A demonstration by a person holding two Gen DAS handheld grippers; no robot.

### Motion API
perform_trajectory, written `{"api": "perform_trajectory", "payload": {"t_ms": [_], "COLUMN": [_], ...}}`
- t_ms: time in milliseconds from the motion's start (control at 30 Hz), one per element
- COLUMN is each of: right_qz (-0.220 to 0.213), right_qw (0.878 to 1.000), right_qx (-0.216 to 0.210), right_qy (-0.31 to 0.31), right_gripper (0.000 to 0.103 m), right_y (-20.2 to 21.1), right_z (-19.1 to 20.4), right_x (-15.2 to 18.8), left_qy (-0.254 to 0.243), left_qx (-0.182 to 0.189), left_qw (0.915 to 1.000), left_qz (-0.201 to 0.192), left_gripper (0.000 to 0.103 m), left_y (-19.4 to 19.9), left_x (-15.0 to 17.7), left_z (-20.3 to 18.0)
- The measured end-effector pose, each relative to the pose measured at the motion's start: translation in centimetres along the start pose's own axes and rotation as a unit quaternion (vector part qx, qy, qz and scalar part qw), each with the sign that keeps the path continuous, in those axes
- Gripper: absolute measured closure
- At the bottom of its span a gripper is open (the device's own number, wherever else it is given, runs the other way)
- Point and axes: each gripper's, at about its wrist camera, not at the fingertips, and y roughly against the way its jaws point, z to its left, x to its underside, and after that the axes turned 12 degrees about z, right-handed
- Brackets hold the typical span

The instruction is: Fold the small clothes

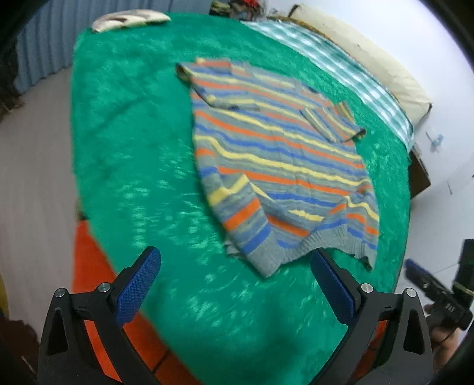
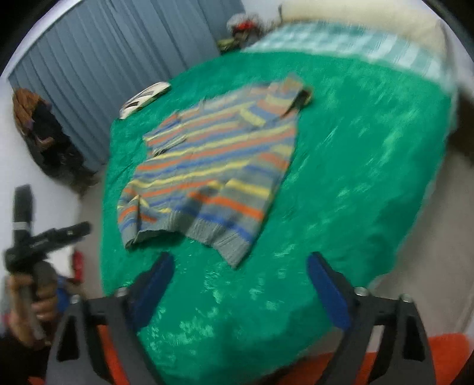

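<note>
A small striped sweater in grey, blue, orange and yellow lies on a green blanket, sleeves folded in over the body and one lower corner turned over. It also shows in the right wrist view. My left gripper is open and empty, above the blanket just short of the sweater's hem. My right gripper is open and empty, also just short of the hem. Each gripper shows in the other's view, the right one and the left one.
The blanket covers a bed with an orange sheet at the near edge. A checked cloth and a cream pillow lie at the far side. A white folded item sits at the far corner. Grey curtains hang behind.
</note>
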Motion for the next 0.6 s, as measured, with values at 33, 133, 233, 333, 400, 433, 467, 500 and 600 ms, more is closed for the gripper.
{"api": "perform_trajectory", "payload": {"t_ms": [33, 133, 233, 333, 400, 433, 467, 500, 600], "right_qz": [0.018, 0.046, 0.044, 0.064, 0.048, 0.043, 0.04, 0.04, 0.05], "right_qw": [0.999, 0.995, 0.99, 0.986, 0.986, 0.986, 0.987, 0.988, 0.993], "right_qx": [-0.025, -0.068, -0.107, -0.136, -0.144, -0.149, -0.147, -0.141, -0.104], "right_qy": [-0.009, -0.063, -0.078, -0.078, -0.061, -0.057, -0.054, -0.051, -0.03], "right_gripper": [0.02, 0.035, 0.068, 0.097, 0.097, 0.097, 0.097, 0.097, 0.097], "right_y": [-1.7, -5.4, -7.0, -7.3, -4.2, -2.5, -1.0, 0.4, 2.5], "right_z": [-0.5, -2.2, -2.9, -3.4, -3.4, -3.5, -3.7, -4.0, -4.5], "right_x": [-0.4, -1.1, -1.8, -2.3, -2.3, -2.2, -2.1, -1.9, -1.8], "left_qy": [-0.003, -0.025, -0.016, 0.006, 0.024, 0.032, 0.035, 0.037, 0.028], "left_qx": [-0.005, -0.046, -0.041, 0.01, 0.055, 0.075, 0.084, 0.089, 0.066], "left_qw": [1.0, 0.9985, 0.9981, 0.9995, 0.9979, 0.9964, 0.9957, 0.9952, 0.9968], "left_qz": [0.007, 0.016, 0.043, 0.031, 0.025, 0.022, 0.02, 0.021, 0.036], "left_gripper": [0.003, 0.022, 0.091, 0.094, 0.094, 0.094, 0.094, 0.094, 0.092], "left_y": [-1.0, -3.6, -5.4, -3.4, -0.9, 0.5, 1.4, 2.0, 1.0], "left_x": [-0.3, -1.4, -2.2, -1.8, -1.0, -0.4, 0.2, 0.7, 1.5], "left_z": [-0.6, -2.5, -2.0, 0.0, 1.6, 2.5, 3.2, 3.8, 4.3]}}
